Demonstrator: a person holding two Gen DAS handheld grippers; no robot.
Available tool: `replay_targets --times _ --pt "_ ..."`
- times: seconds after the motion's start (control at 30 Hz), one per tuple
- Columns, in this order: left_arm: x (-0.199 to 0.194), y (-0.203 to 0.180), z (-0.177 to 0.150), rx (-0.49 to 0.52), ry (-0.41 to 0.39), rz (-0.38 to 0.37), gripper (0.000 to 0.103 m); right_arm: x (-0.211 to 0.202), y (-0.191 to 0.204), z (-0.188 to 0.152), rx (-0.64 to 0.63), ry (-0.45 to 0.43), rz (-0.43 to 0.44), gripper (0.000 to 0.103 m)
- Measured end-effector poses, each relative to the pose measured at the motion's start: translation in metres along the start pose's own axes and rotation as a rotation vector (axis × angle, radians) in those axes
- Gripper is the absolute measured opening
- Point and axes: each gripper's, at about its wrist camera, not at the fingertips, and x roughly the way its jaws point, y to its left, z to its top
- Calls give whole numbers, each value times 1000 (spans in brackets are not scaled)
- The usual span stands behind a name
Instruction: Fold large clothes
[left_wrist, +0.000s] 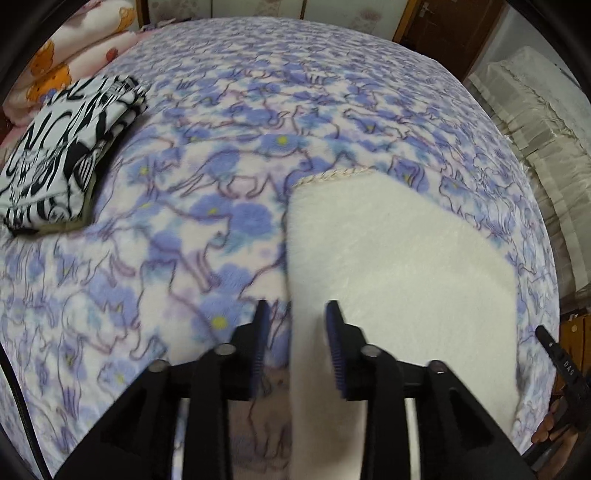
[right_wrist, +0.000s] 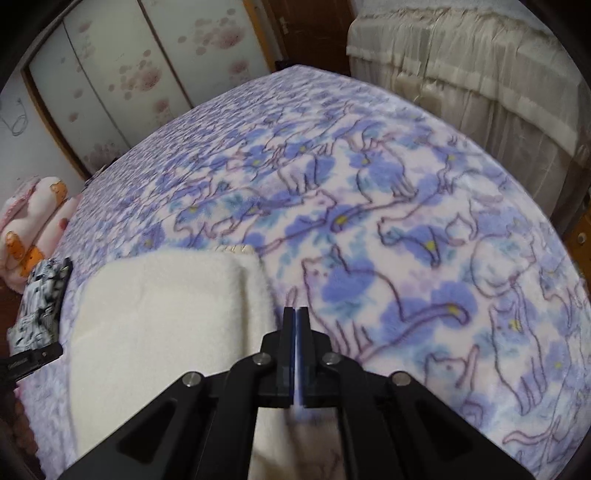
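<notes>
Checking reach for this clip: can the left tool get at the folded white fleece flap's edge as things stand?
Probably yes. The left tool is open and its jaws already straddle the near edge of the white fleece flap on the blue cat-print blanket; nothing sits between them.

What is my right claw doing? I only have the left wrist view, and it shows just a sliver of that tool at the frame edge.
Observer: The right claw is shut, pads pressed together. I see no cloth between the tips.
Operator: Where does it sit against the turned-over white part?
Observer: Just off the right-hand edge of the white flap, with its tips over the cat-print blanket rather than over the white.
</notes>
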Motion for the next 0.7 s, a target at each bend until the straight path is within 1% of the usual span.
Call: replay_targets --times 0.03,0.07,0.1,0.13,0.17,0.2,0.23,0.27,0.3,0.33,0.4,0.43,0.47,0.5,0.6,0.63,0.7 --pt "-3 5 -4 -15 7 -9 53 -2 -1 -3 1 27 7 10" --pt "-8 10 -9 -30 8 -20 59 -5 -5 -7 -1 62 24 11" --pt "-11 15 -14 -42 13 -31 61 -6 -6 -10 -3 83 43 14" --pt "-13 19 -19 -54 25 -40 65 -10 -8 -15 -3 102 64 16" --pt "-14 23 -26 -67 43 -50 67 -12 -9 -21 -1 118 81 24" --pt "-15 27 -32 -81 59 -66 67 -15 -11 -26 1 131 96 35" --pt "-16 32 -40 -98 79 -83 68 -17 -13 -31 7 144 116 41" --pt "-15 33 -44 -104 92 -93 71 -19 -14 -37 14 158 141 50" --pt "-15 35 -51 -110 112 -105 73 -20 -16 -41 24 174 165 53" --pt "-14 36 -56 -113 130 -116 76 -21 -17 -45 37 191 190 54" --pt "-13 38 -68 -127 162 -154 77 -20 -21 -55 81 234 246 60" --pt "-12 39 -73 -139 178 -179 80 -19 -23 -59 105 252 269 63" --pt "-11 39 -76 -146 187 -189 83 -17 -26 -64 137 270 293 69" --pt "-8 40 -80 -158 201 -202 84 -14 -29 -69 177 289 315 74" --pt "2 42 -85 -188 251 -259 85 0 -37 -82 288 367 361 76" --pt "8 41 -87 -196 285 -290 85 4 -39 -86 318 381 375 77" --pt "15 38 -90 -187 323 -322 88 9 -41 -93 360 394 404 79"
